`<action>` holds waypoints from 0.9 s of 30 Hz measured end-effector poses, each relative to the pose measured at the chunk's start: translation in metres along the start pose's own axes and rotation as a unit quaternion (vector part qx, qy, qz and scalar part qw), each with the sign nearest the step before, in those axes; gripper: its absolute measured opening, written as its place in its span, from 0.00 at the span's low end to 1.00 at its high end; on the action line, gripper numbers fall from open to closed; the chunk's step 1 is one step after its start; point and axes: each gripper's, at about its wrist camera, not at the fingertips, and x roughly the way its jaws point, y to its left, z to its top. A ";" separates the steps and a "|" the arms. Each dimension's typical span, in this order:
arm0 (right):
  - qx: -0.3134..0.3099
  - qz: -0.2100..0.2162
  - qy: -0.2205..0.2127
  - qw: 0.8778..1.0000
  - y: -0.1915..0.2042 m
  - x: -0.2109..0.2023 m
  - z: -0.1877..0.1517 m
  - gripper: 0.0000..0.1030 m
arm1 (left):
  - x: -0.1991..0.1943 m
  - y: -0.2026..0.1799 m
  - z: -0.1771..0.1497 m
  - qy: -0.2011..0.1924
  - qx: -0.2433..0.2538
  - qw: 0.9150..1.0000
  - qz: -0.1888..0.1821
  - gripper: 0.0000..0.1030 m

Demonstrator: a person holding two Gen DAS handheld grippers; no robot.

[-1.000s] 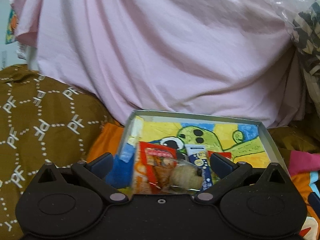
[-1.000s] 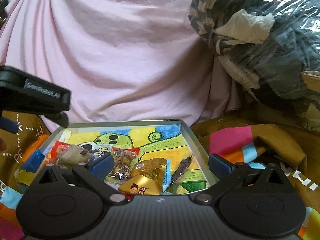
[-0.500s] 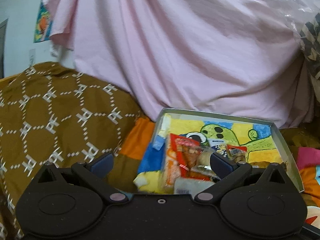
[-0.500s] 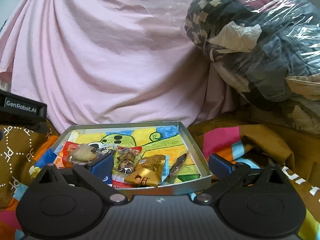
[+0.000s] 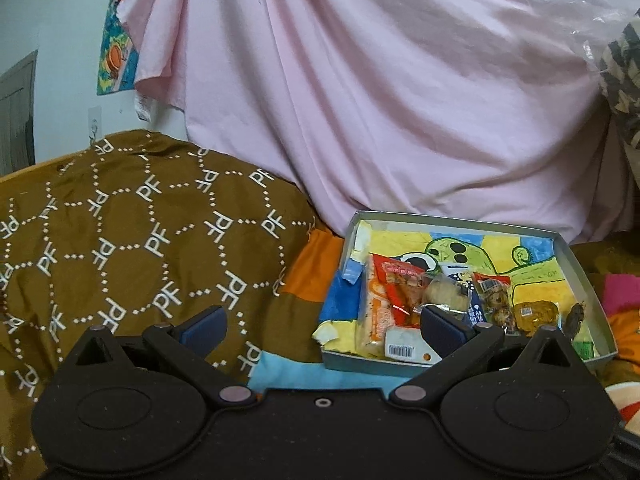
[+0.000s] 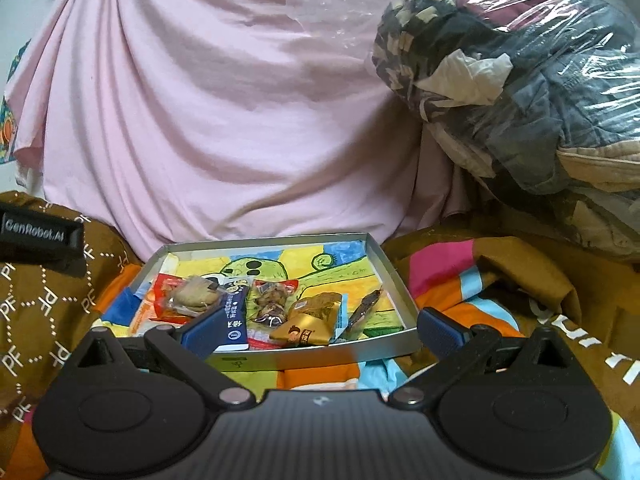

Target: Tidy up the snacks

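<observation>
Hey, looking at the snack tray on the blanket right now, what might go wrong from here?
1. The tray sits on rumpled blanket, not a firm surface; pressing on one side might tip it.
2. The snacks overlap: the round pastry lies on the red packet, so grabbing one may drag the other.
3. The dark thin snack lies close to the tray's right wall, leaving the open right hand-held gripper little room around it.

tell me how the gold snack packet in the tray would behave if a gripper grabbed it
The gold packet looks puffy and crinkled, so it would likely give and crumple under a pinch. Its foil looks glossy, so possibly slippery. It lies on other wrappers in the tray, so a push would probably slide it rather than roll it.
</observation>
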 end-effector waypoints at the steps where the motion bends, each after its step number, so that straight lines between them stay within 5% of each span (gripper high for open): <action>1: 0.001 0.000 0.000 1.000 0.000 -0.003 0.000 1.00 | -0.004 0.002 -0.003 -0.003 -0.001 1.000 0.001 0.99; 27: -0.004 0.016 -0.028 0.999 0.003 -0.072 -0.012 1.00 | -0.059 0.044 -0.050 -0.033 -0.011 0.999 -0.002 0.99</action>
